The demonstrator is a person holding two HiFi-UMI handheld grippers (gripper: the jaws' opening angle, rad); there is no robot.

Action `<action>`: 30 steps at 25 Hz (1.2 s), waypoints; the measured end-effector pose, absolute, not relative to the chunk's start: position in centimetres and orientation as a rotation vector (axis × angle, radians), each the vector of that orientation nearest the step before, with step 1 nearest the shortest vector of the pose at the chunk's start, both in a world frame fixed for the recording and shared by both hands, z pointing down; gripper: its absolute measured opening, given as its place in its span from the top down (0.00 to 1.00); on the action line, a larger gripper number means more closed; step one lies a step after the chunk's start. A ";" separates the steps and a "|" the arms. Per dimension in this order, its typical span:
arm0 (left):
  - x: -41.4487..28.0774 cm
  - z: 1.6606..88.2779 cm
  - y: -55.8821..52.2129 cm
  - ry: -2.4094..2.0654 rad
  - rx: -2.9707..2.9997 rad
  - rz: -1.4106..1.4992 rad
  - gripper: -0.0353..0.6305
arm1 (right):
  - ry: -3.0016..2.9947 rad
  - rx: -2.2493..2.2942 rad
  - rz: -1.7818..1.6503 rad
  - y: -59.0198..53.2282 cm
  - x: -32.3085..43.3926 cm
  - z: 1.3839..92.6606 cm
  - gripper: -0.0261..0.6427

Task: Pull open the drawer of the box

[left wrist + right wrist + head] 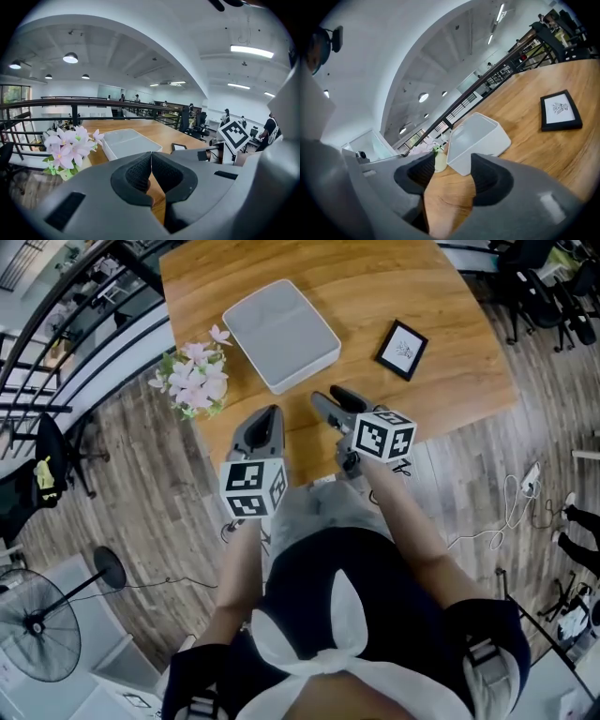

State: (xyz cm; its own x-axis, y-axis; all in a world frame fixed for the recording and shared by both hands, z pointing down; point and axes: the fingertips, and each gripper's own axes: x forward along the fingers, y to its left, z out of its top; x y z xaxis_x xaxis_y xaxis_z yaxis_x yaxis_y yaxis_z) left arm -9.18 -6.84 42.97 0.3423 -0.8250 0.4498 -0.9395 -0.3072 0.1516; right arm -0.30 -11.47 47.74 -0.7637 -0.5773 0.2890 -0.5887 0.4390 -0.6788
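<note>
Box [281, 334] lies on the table [422, 277], drawer not yet drawn, and no pull is visible from here. Your right gripper [333, 397] is near the box's front, jaws parted and empty. Your left gripper [272, 413], beside it, is clenched on nothing. Risk: the unbraced box may slide toward you rather than open. The flowers [192, 381] just left of the box could be knocked by the left gripper.
</note>
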 end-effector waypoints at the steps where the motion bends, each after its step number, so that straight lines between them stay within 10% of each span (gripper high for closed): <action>1: -9.1 43.2 -7.0 -1.551 2.223 0.415 0.92 | -2.650 1.071 1.277 -11.8 -0.3 48.1 0.61; 30: -10.1 48.4 -10.2 -1.472 2.158 0.533 0.92 | -2.636 0.899 1.746 -16.1 -3.6 54.4 0.47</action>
